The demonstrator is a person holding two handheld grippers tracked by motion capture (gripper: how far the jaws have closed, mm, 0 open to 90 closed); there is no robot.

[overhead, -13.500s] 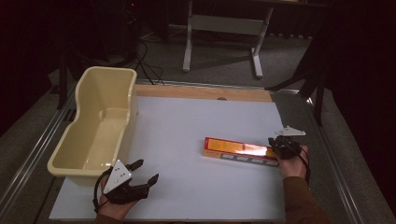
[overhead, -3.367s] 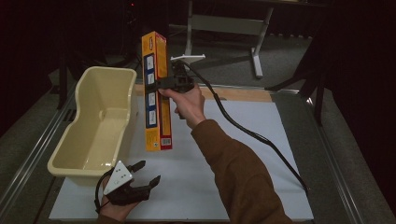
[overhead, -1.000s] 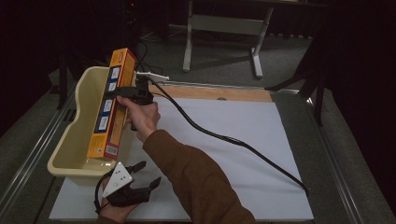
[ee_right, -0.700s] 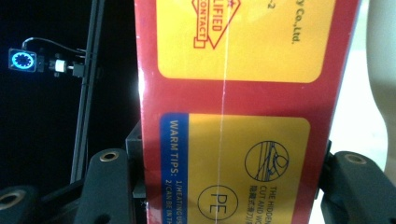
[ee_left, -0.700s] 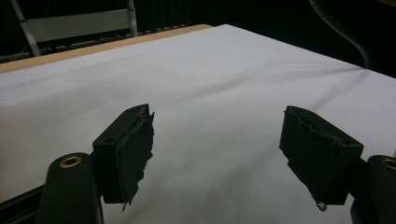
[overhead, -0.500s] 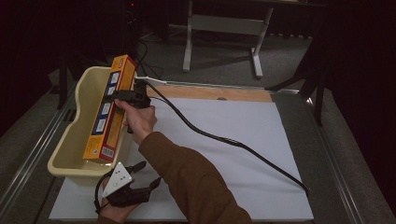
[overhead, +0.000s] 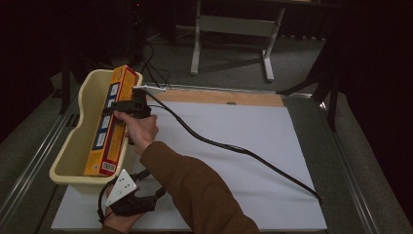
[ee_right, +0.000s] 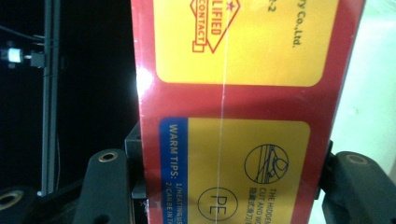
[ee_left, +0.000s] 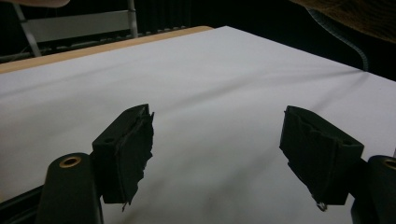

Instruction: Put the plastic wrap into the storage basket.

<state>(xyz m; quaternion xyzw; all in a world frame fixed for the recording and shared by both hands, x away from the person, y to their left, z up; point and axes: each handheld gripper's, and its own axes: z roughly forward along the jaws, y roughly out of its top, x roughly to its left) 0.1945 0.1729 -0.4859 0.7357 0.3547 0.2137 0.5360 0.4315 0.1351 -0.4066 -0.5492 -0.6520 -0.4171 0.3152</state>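
Item: long orange-and-red cardboard box with yellow and blue label panels (overhead: 111, 122). Location: leaning lengthwise in the cream plastic rectangular tub (overhead: 74, 146) at the left edge of the surface; its lower end sits inside the tub near the front wall, its upper end rises above the far rim. In the right gripper view the box (ee_right: 243, 112) stands between the two black jaws, which press against both of its long sides.

Right tongs (overhead: 127, 105): clamped across the middle of the box, held by a hand with a brown sleeve reaching diagonally from the lower centre. A black cable (overhead: 234, 148) trails from them over the white sheet to the right front corner.

Left tongs (overhead: 146, 202): jaws apart, nothing between them, resting low at the front edge, just in front of the tub. The left gripper view shows the two black pads (ee_left: 133, 151) set wide over the bare sheet.

Surface: white sheet (overhead: 243, 126) with a wooden strip (overhead: 219, 97) along its far edge.
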